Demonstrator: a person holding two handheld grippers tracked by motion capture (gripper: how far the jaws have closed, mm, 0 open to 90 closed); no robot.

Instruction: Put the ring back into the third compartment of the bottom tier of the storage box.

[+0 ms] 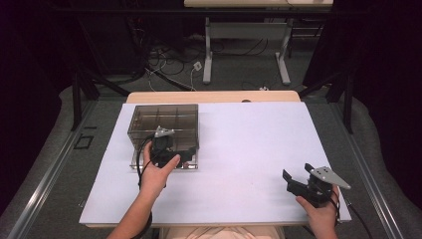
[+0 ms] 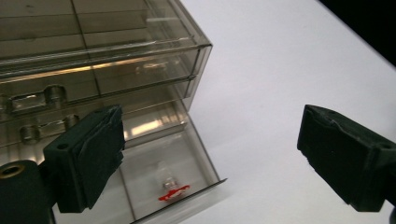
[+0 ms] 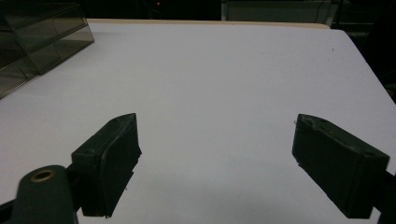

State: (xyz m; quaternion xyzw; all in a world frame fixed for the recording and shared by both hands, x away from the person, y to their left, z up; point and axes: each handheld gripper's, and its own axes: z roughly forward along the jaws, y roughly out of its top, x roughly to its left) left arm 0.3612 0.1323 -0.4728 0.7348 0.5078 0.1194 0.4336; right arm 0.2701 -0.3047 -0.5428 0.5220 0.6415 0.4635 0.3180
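Left hand-held gripper (image 1: 185, 155) at the front of a clear plastic drawer box (image 1: 164, 119), which stands on the white sheet covering the bench (image 1: 249, 149), toward its far left. The jaws stand wide apart with nothing between them; in the left gripper view the left pad (image 2: 100, 149) hangs over the open bottom drawer (image 2: 163, 163) without pressing on it, so the grip is released. The drawer is drawn out toward the person, presumably so that its contents can be reached from above. Inside, near the front wall, lies a small red-and-clear item (image 2: 172, 190); what it is cannot be made out at this sharpness. The upper drawers appear pushed in. The right hand-held gripper (image 1: 297, 180) rests at the near right corner of the bench, well apart from the box. Its jaws are spread and empty over bare sheet, a parked posture that leaves the working side free.
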